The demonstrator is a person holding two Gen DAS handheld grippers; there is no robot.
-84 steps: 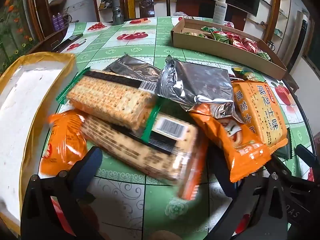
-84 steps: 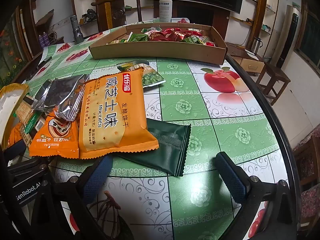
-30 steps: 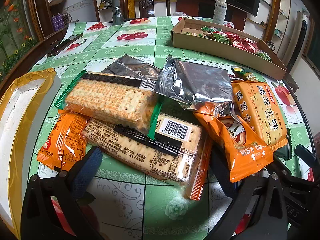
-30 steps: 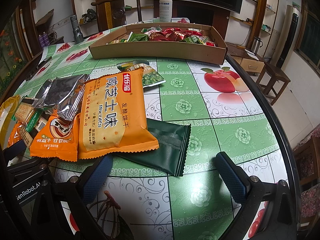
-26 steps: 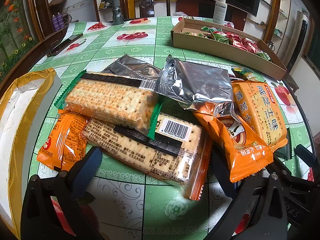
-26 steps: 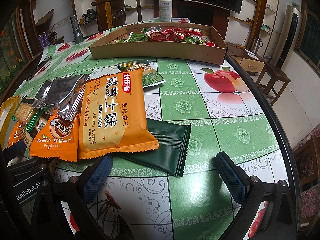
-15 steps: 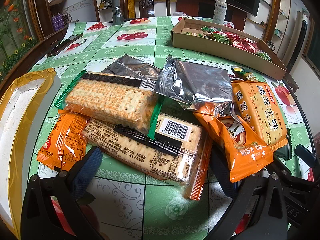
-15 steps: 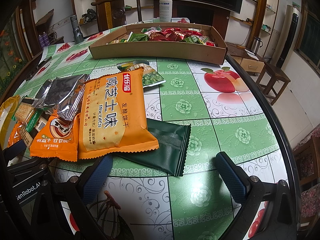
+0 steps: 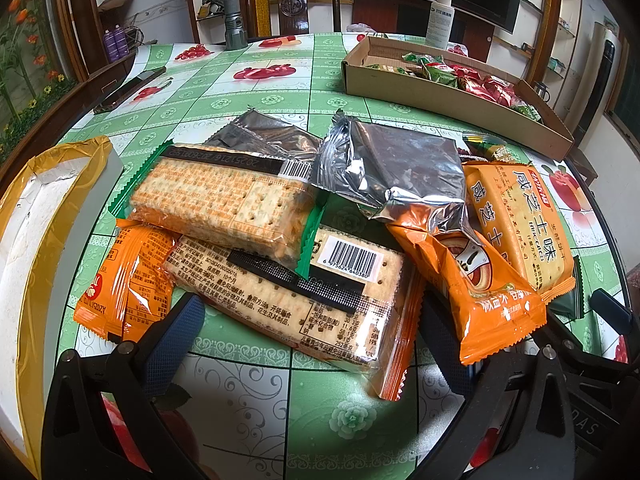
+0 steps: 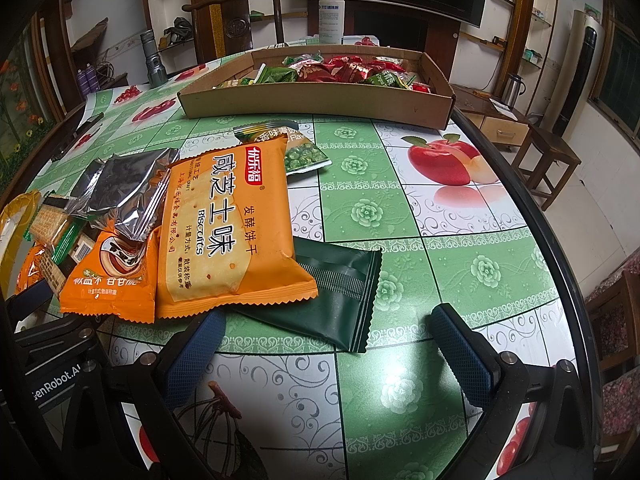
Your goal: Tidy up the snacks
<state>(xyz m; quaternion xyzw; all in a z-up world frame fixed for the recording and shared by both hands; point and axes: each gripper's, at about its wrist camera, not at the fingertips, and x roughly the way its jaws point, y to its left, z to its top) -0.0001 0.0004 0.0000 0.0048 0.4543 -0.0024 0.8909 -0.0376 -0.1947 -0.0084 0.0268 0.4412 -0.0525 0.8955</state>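
Snacks sit in a loose pile on a round table [image 10: 440,208] with a green floral and fruit print cloth. Both grippers are ours, low at 6 o'clock of each view.

Left gripper [image 9: 312,332]: jaws wide, holding nothing, blue pads either side of the near end of a clear cracker pack with barcode [image 9: 304,292]. We cannot tell if the pads touch it. A second cracker pack with green ends [image 9: 216,200] lies on top of it toward 11 o'clock. A small orange packet [image 9: 124,280] sits at 9 o'clock, partly under the crackers. A silver foil bag [image 9: 392,164] lies at 1 o'clock, overlapping an orange snack bag [image 9: 480,280] at 3 o'clock. A white box with yellow tape [image 9: 36,216] is at the far 9 o'clock edge.

Right gripper [image 10: 328,340]: jaws wide, empty, hovering over the table with a dark green pouch [image 10: 340,300] just ahead at 12 o'clock, between the pad tips. An orange biscuit bag [image 10: 228,224] overlaps the pouch at 11 o'clock. A green pea packet [image 10: 296,148] pokes out from under the biscuit bag's far end.

A cardboard tray [image 10: 320,100] sits at 12 o'clock near the far table edge, well apart from the pile, with red and green wrapped snacks inside. A white spray bottle [image 10: 331,12] stands behind it. A wooden chair [image 10: 236,20] is at 11 o'clock.
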